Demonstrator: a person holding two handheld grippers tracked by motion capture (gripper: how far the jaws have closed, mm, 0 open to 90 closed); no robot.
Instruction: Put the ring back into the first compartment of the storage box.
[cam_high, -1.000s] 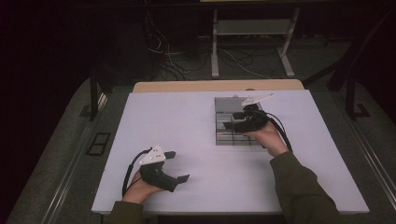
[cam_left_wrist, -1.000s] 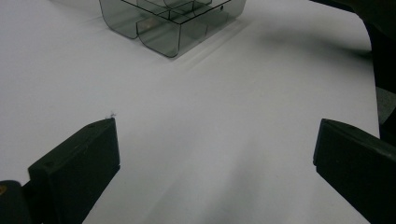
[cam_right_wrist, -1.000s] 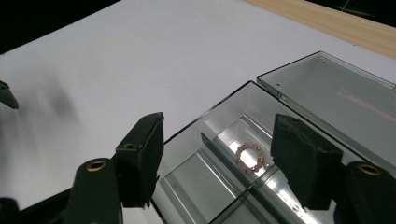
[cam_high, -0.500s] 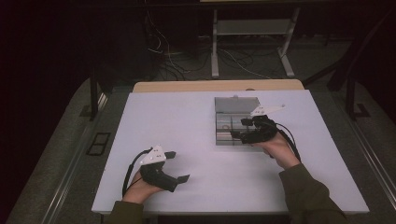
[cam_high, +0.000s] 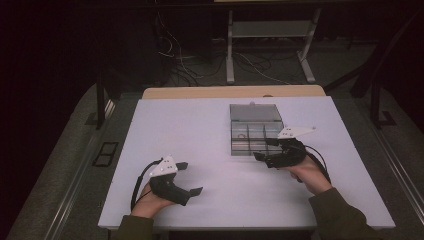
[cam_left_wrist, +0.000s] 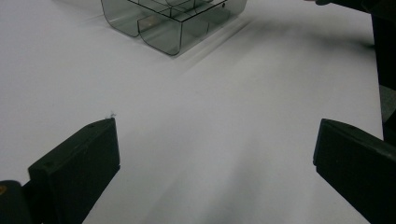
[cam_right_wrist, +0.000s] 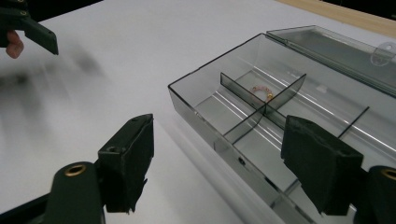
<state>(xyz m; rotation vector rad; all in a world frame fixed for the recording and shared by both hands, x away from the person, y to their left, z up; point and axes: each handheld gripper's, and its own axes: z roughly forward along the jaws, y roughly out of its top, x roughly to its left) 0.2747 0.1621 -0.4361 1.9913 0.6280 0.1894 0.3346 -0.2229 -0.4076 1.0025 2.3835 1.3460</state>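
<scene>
A clear smoky plastic compartment box (cam_high: 255, 136) lies on the white table (cam_high: 200, 125), its lid (cam_high: 253, 112) folded open behind it. A small pinkish ring (cam_right_wrist: 262, 92) rests in one of its compartments (cam_right_wrist: 252, 95). My right gripper (cam_high: 263, 149) hovers at the box's near right corner, jaws open and empty, and in the right gripper view (cam_right_wrist: 219, 158) the box's front wall (cam_right_wrist: 219, 140) runs between them. My left gripper (cam_high: 190, 177) rests near the table's front left, open with nothing in it. In the left gripper view (cam_left_wrist: 215, 158) the box (cam_left_wrist: 173, 18) lies far ahead.
A wooden strip (cam_high: 235, 92) borders the table's far edge. Beyond it are table legs (cam_high: 230, 45) and cables (cam_high: 175, 55) on a dark floor. The left gripper's jaw (cam_right_wrist: 32, 25) appears at the top left of the right gripper view.
My right gripper has drawn back from above the box toward the person, and now sits at the box's near edge. The left gripper has stayed put.
</scene>
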